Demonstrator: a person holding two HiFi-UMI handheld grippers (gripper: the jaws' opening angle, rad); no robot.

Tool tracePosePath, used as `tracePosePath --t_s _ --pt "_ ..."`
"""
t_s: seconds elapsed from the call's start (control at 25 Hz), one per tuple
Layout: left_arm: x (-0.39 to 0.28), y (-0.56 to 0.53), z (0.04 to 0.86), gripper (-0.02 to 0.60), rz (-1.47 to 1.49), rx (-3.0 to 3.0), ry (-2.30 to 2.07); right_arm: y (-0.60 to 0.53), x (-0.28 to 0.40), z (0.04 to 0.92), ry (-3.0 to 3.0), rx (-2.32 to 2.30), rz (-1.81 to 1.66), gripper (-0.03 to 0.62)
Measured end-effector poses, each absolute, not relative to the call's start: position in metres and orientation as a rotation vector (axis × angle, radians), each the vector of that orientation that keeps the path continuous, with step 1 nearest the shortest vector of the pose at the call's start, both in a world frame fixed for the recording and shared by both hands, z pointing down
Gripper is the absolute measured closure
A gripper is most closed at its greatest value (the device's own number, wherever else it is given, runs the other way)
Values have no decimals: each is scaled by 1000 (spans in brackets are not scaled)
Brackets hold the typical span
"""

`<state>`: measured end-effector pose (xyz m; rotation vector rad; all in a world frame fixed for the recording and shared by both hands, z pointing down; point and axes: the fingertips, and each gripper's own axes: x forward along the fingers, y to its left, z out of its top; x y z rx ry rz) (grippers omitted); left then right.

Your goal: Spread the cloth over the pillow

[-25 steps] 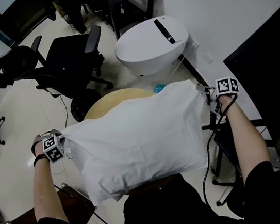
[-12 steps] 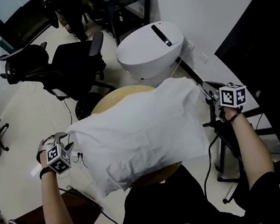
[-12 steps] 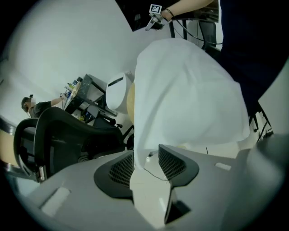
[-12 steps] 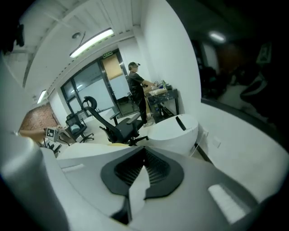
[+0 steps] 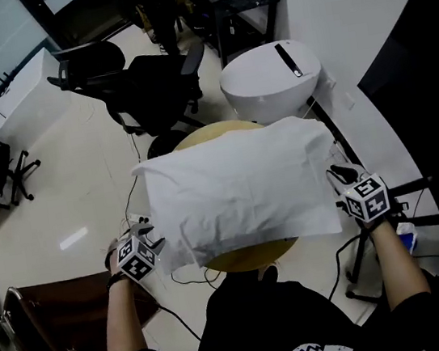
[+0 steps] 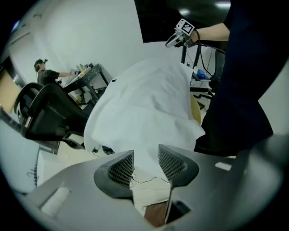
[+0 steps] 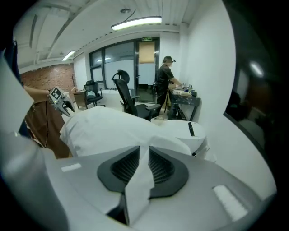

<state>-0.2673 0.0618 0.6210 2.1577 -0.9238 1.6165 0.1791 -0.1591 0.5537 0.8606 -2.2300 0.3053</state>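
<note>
While nearer than before, left fingers [image 6: 118,170] newly wide beside cloth [image 5: 238,192], right fingers [image 7: 165,170] loosening on it.

The left forearm [image 5: 121,324] reaches to the near left, and its left gripper [image 5: 144,229] has jaws just opened and standing apart. The right forearm [image 5: 398,266] reaches to the near right. The right gripper [image 5: 341,177] has narrow jaws (just eased slightly wider) with a fold of the cloth [image 7: 137,189] pinched between its pads.
</note>
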Motion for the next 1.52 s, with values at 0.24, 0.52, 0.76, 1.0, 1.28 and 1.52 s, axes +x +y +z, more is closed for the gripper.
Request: tracePosePath --t_s 0.24,0.52,0.76,1.0,1.28,1.52 --pt "-249 117 650 419 1548 2011 -1022 -102 181 584 -2175 781 222 476" --pt "-249 124 672 417 1556 1908 -1185 -65 190 633 -2037 683 101 411" --pt "-257 135 677 417 1529 1815 -1285 -49 199 672 -1955 598 71 388" --pt "-255 142 686 494 1504 1800 -1263 -49 203 681 -1921 593 76 407" --pt "-258 150 670 581 1550 1812 -1269 -49 210 663 -1937 660 25 579" --pt "-267 161 652 581 1604 1805 -1283 -47 216 654 -1949 650 5 580"
